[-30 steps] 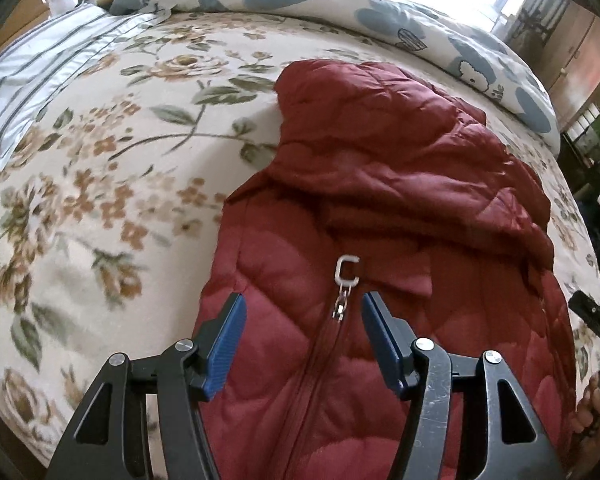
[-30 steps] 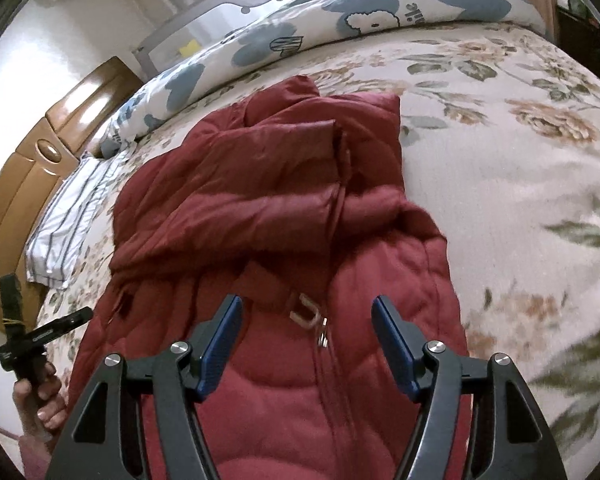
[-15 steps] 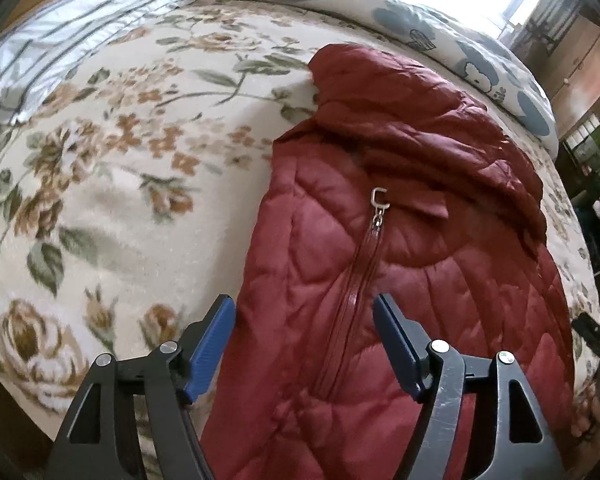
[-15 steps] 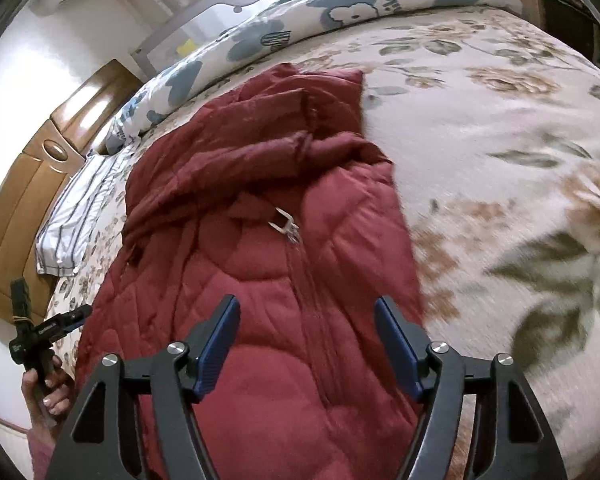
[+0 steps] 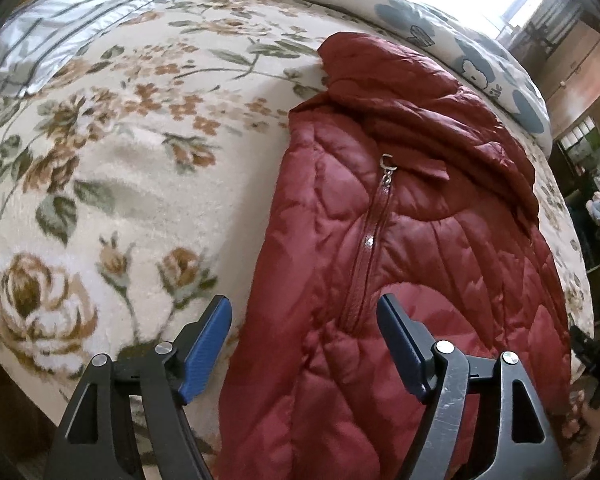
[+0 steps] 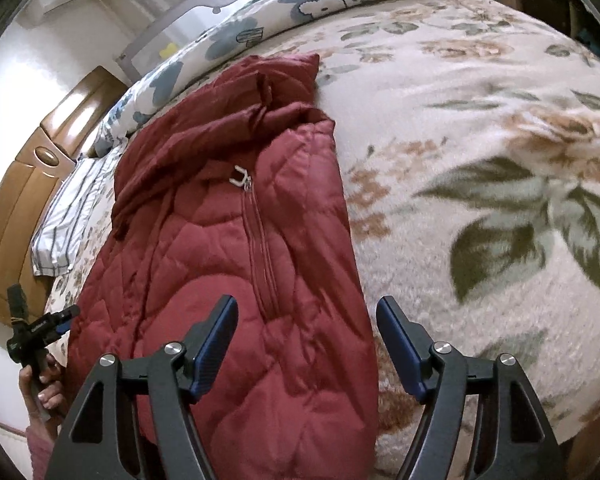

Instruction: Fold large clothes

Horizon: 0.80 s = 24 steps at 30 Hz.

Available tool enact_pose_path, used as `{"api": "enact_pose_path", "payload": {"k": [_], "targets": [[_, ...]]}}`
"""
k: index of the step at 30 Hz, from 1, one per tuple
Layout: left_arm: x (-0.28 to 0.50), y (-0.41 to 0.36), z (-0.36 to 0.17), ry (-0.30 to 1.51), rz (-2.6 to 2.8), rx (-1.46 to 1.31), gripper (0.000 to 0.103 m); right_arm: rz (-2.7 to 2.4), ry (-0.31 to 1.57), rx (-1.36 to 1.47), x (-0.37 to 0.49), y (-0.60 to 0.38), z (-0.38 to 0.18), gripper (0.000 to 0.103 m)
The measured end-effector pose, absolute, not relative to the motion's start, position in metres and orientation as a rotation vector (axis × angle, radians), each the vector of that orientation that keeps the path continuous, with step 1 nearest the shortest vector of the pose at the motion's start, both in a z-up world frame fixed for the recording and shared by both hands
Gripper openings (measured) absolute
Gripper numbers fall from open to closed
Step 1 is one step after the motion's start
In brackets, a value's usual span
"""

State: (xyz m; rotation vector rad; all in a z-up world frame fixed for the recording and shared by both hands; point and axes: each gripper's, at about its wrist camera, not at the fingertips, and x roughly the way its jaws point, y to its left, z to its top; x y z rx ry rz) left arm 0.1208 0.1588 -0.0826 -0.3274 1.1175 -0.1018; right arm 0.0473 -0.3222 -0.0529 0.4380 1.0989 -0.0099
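Two grippers hang over the red quilted jacket (image 5: 412,240), which lies zipped on the floral blanket (image 5: 120,152). Left gripper (image 5: 304,344), jaws opening, straddles the jacket's left edge; right gripper (image 6: 306,344), jaws apart, straddles its right edge. Bare blanket flanks the jacket.

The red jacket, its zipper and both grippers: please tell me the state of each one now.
Red jacket: lying flat on the floral blanket, hood end away from the cameras.
Zipper: closed up to its pull.
Left gripper: jaws opening, over the jacket's edge, holding nothing.
Right gripper: open, holding nothing.
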Motion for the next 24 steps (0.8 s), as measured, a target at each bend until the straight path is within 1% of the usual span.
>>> {"api": "enact_pose_path", "payload": {"k": [5,16,24], "targets": [[0.110,0.167,-0.087,1.126,-0.106,-0.343,0.079,0.010,1.108,0.458,0.038,-0.320,-0.060,0.073],[0.093,0.162,-0.107,1.178,-0.169,-0.368,0.080,0.059,1.113,0.518,0.021,-0.319,-0.074,0.073],[0.083,0.155,-0.110,1.179,-0.202,-0.350,0.081,0.089,1.119,0.500,0.015,-0.314,-0.076,0.074]]}}
